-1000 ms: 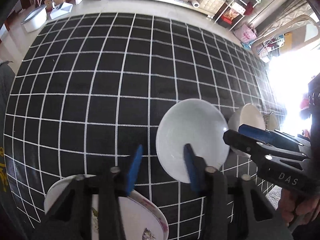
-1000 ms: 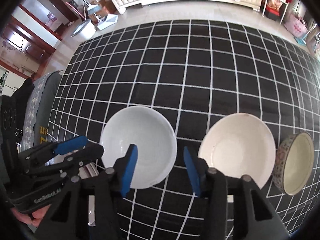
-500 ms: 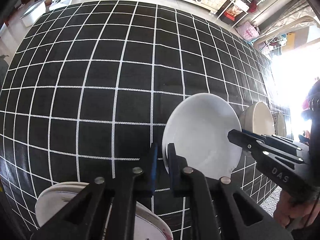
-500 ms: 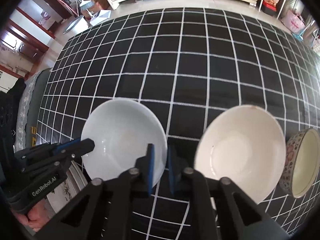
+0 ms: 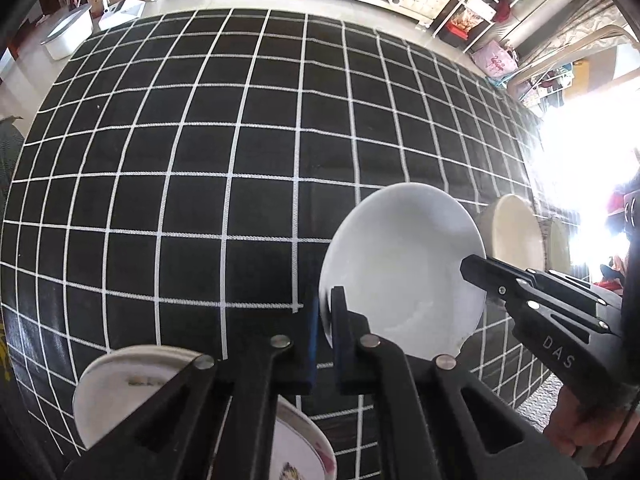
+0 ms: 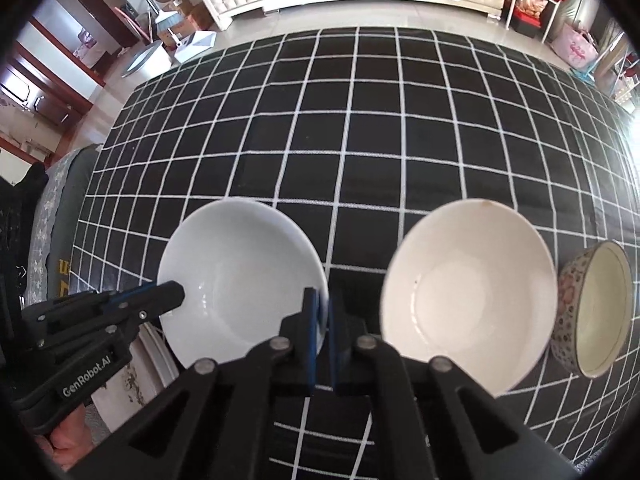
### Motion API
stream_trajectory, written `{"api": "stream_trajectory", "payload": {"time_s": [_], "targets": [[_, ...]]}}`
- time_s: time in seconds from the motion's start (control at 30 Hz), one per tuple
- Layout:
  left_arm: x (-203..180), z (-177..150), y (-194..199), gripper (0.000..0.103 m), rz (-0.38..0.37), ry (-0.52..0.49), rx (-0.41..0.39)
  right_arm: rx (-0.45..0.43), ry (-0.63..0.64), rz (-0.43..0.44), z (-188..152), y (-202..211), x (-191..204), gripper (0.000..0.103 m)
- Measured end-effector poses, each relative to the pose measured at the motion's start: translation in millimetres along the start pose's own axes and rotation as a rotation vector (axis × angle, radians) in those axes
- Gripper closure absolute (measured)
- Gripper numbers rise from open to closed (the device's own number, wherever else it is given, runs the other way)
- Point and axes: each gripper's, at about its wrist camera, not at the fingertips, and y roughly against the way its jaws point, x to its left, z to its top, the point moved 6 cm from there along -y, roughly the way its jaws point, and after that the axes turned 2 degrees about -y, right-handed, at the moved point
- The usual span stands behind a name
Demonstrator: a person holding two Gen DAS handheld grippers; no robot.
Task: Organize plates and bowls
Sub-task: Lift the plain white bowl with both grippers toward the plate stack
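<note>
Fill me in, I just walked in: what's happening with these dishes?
A person holds two sets of tongs, and both grip the same white bowl: the left tongs on one rim, the right tongs on the opposite rim. A cream bowl and patterned bowl sit alongside on the checked cloth.
</note>
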Motion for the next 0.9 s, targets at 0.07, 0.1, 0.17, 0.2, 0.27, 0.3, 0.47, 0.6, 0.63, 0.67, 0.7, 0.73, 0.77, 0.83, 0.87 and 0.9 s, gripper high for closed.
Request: {"api": "stream_trajectory", "payload": {"time_s": [0.07,0.1,0.17,0.2,0.27,0.3,0.47,0.6,0.63,0.67,0.7,0.73,0.77,0.83,0.87,0.9], "targets": [[-4,-2,7,0.099,0.001,-0.009,-0.011,-0.013,-0.001,0.002,-3,12,1,0.096],[-7,-4,13,0.099,0.002,-0.016,-0.018,-0.019,0.000,0.001,-5,17,2,0.096],[-12,-7,23,0.099,0.000,-0.030,-0.029,-0.033,-0.003,0.002,-9,28,3,0.096],[-15,-10,29,0.099,0.000,-0.039,-0.036,-0.038,-0.007,0.004,-11,33,3,0.096],[-21,-14,37,0.099,0.001,-0.048,-0.048,-0.048,-0.017,0.013,-18,44,3,0.096],[-23,-17,41,0.099,0.004,-0.052,-0.053,-0.051,-0.021,0.016,-21,48,3,0.096],[-30,-43,51,0.098,0.000,-0.047,-0.050,-0.056,-0.032,0.027,-42,63,5,0.096],[-34,-62,53,0.098,-0.005,-0.046,-0.050,-0.057,-0.036,0.025,-59,66,8,0.096],[-35,-67,54,0.098,-0.002,-0.047,-0.052,-0.055,-0.044,0.030,-62,64,10,0.096],[-37,-68,53,0.098,0.001,-0.048,-0.052,-0.050,-0.056,0.036,-66,61,10,0.096],[-37,-73,50,0.098,0.004,-0.045,-0.045,-0.042,-0.063,0.040,-70,59,10,0.096],[-36,-78,46,0.098,0.004,-0.043,-0.035,-0.033,-0.069,0.041,-74,56,9,0.096],[-38,-81,44,0.098,0.003,-0.043,-0.028,-0.025,-0.076,0.040,-78,54,7,0.096],[-38,-88,37,0.098,-0.002,-0.046,-0.012,-0.013,-0.086,0.041,-86,50,5,0.096],[-39,-91,34,0.098,-0.002,-0.051,-0.007,-0.010,-0.095,0.043,-90,49,2,0.096],[-41,-94,31,0.098,-0.003,-0.058,-0.004,-0.007,-0.103,0.045,-93,47,0,0.096]]}}
